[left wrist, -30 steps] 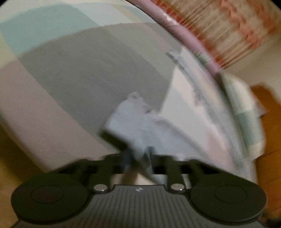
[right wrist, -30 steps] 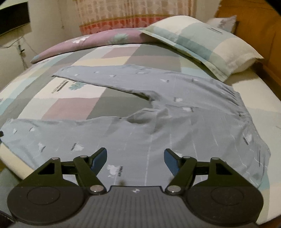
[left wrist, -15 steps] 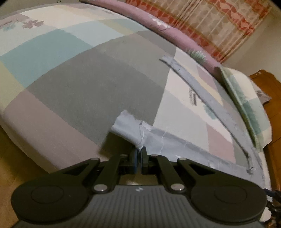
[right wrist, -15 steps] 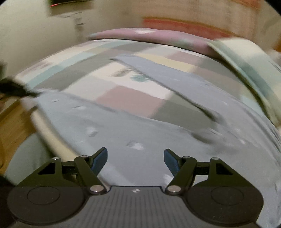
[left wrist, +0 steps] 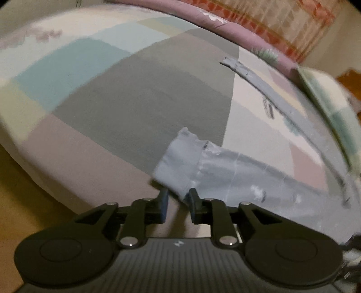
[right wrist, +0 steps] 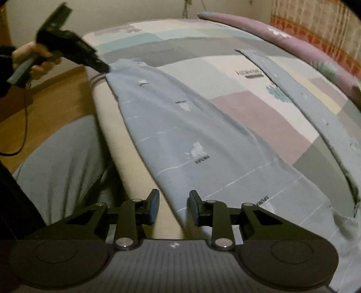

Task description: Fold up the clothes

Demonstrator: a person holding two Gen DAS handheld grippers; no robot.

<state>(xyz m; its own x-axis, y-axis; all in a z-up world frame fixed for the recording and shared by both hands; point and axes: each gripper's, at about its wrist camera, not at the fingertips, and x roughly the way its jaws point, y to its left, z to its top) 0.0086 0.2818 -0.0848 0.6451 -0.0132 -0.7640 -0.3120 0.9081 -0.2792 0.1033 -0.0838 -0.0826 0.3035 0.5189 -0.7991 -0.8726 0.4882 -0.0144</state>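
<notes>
My left cam sits low at the near edge of the bed (left wrist: 74,157), right up close to a trouser cuff (left wrist: 180,162), looking across toward the curtain (left wrist: 270,20). My right cam hangs further along that edge, looking down the trouser leg (right wrist: 180,126) toward the foot corner. Both catch that leg, the other leg and the purple blanket (right wrist: 282,38).

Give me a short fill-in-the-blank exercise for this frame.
The grey trousers lie spread out on the ____.
The left gripper is at the near leg's ____.
The right gripper hovers over the near leg with its jaws ____.
Missing words: bed; cuff; open.
</notes>
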